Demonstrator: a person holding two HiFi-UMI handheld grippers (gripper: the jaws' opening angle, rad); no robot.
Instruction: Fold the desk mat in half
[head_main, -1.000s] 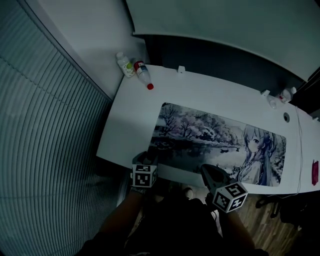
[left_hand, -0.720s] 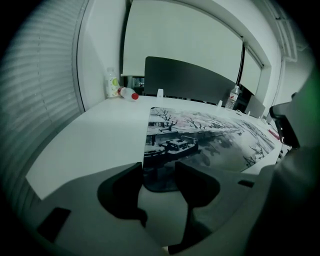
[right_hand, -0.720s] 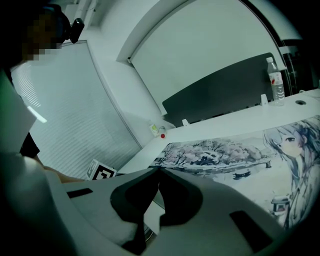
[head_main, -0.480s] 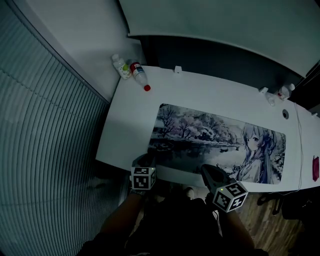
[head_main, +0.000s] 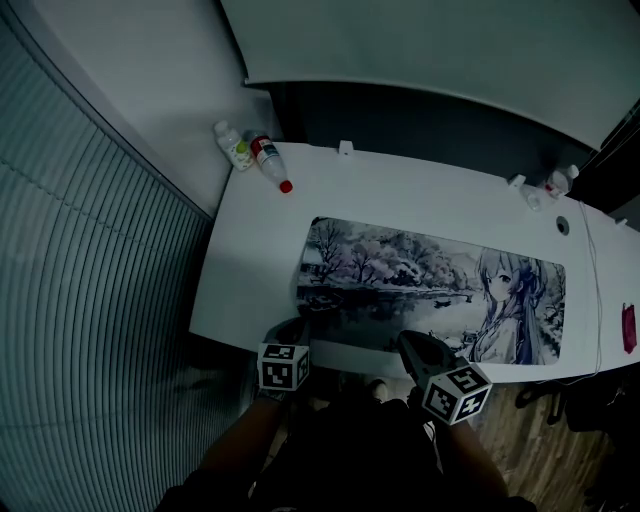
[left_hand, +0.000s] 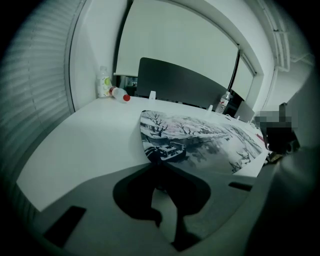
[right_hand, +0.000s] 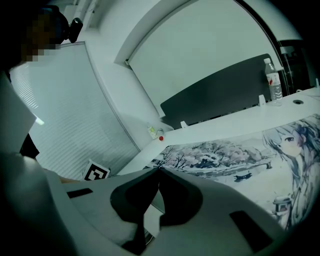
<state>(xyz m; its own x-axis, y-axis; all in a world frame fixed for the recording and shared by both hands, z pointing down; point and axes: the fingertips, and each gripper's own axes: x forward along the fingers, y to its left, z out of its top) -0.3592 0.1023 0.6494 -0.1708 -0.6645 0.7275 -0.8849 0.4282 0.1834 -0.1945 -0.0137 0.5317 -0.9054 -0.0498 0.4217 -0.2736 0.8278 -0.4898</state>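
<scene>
a printed desk mat (head_main: 430, 290) lies flat across the middle of a white desk (head_main: 250, 270). at lower left, the left gripper (head_main: 297, 326) has just been closing its jaws, which now pinch the mat's near left corner. at lower centre, the right gripper (head_main: 408, 343) has its jaws together on the mat's near edge.

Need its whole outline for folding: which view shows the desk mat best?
Head view: nearly the whole desk mat is in frame. The left gripper view shows it foreshortened from one near corner; the right gripper view crops its right end.
</scene>
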